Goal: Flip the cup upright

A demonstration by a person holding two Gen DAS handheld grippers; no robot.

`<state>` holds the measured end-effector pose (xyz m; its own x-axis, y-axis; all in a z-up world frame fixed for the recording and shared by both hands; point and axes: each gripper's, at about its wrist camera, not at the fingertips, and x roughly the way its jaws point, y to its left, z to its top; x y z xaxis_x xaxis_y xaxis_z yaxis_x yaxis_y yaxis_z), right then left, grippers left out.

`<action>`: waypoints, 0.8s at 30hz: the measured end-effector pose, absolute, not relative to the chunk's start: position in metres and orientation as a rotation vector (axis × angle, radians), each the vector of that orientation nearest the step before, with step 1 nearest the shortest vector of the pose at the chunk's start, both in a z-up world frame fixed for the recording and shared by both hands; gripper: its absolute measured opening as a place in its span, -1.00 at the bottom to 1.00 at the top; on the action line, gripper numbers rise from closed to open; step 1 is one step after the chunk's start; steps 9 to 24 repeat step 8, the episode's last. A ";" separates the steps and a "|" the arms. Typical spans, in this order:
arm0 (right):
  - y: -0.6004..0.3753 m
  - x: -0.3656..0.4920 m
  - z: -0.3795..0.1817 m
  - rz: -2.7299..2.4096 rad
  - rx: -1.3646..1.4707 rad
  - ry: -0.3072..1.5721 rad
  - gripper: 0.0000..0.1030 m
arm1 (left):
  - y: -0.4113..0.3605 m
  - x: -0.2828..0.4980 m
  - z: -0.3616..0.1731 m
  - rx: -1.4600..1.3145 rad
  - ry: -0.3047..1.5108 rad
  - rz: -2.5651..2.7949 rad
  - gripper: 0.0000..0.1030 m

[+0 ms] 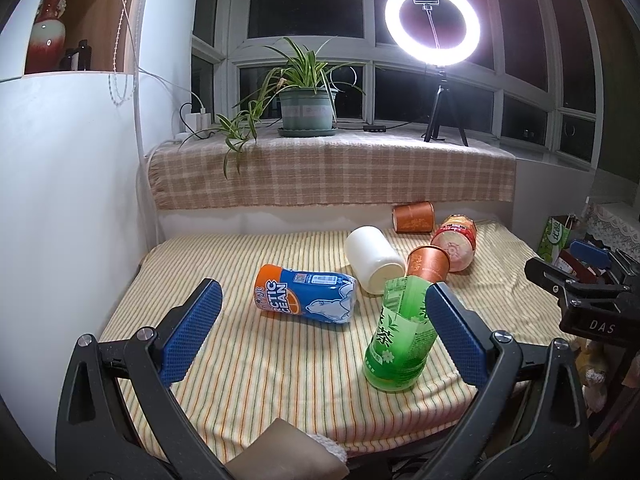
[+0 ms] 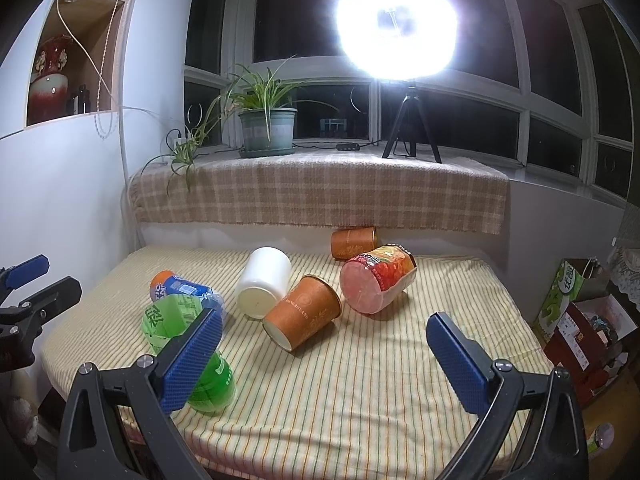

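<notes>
Several cups lie on their sides on the striped tablecloth [image 1: 260, 360]: a white cup [image 1: 374, 260] [image 2: 264, 282], an orange paper cup [image 1: 428, 263] [image 2: 304, 312], a second orange cup [image 1: 414, 217] [image 2: 354, 242] at the back, a red cup [image 1: 456, 242] [image 2: 378, 282], a blue "Arctic Ocean" cup [image 1: 306, 294] [image 2: 180, 286], and a green tea cup [image 1: 400, 340] [image 2: 188, 344]. My left gripper [image 1: 324, 332] is open and empty above the front of the table, the green cup by its right finger. My right gripper [image 2: 324, 360] is open and empty, in front of the orange cup; it also shows in the left wrist view [image 1: 580, 292].
A checked cloth covers the windowsill [image 1: 332, 172], which holds a potted plant [image 1: 306, 108] and a ring light on a tripod [image 1: 434, 28]. A white wall [image 1: 68, 200] stands at the left. Boxes and clutter [image 2: 580, 320] sit on the floor at the right.
</notes>
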<state>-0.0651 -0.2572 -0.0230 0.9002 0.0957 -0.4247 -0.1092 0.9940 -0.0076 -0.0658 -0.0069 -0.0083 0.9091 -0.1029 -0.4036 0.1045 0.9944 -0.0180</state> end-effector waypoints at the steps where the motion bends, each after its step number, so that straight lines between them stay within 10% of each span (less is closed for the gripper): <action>1: -0.258 -0.064 -0.023 0.106 -0.030 0.440 1.00 | -0.007 -0.066 -0.008 0.004 0.416 -0.108 1.00; 24: -0.259 -0.061 -0.023 0.109 -0.026 0.448 1.00 | -0.004 -0.063 -0.009 0.007 0.417 -0.093 1.00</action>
